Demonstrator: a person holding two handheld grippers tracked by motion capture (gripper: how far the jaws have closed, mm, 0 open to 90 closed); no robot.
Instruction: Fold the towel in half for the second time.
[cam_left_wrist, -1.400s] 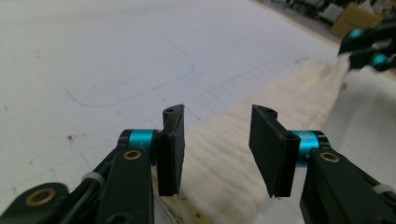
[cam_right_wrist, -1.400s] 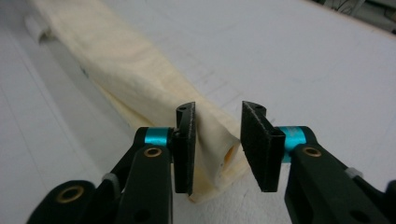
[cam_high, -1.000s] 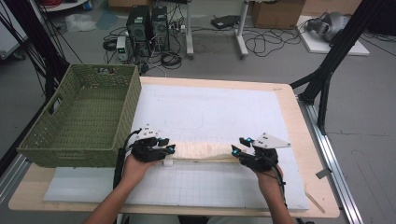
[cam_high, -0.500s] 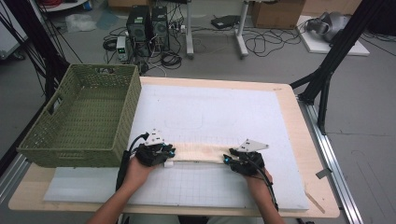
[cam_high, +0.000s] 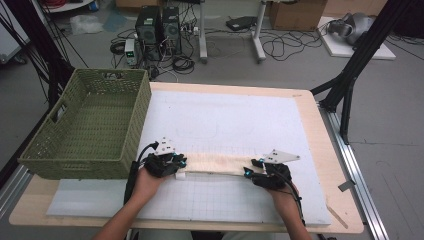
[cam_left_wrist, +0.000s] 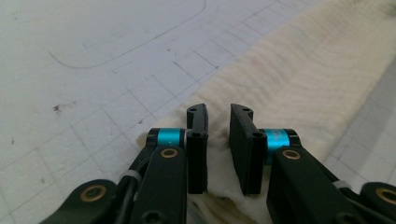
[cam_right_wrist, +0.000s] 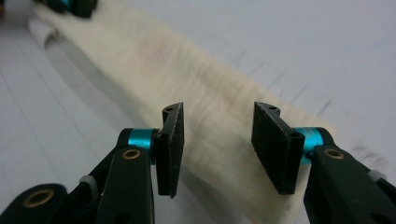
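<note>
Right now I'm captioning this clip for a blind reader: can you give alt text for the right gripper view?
The right claw hangs open over one end of a cream folded cloth, jaws well apart. The cloth runs away diagonally across a white gridded mat toward the other claw at top left.

Cream cloth (cam_left_wrist: 299, 84) soft, matt; basket (cam_high: 85, 130) woven.

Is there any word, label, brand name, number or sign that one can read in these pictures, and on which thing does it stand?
None can be read.
White grid mat: printed lines and a curve, no letters or numbers.
Cream cloth: plain.
Green woven basket: no label.
Left tool and right tool: no markings visible.
Computer towers on the floor: too small and blurred to tell.
</note>
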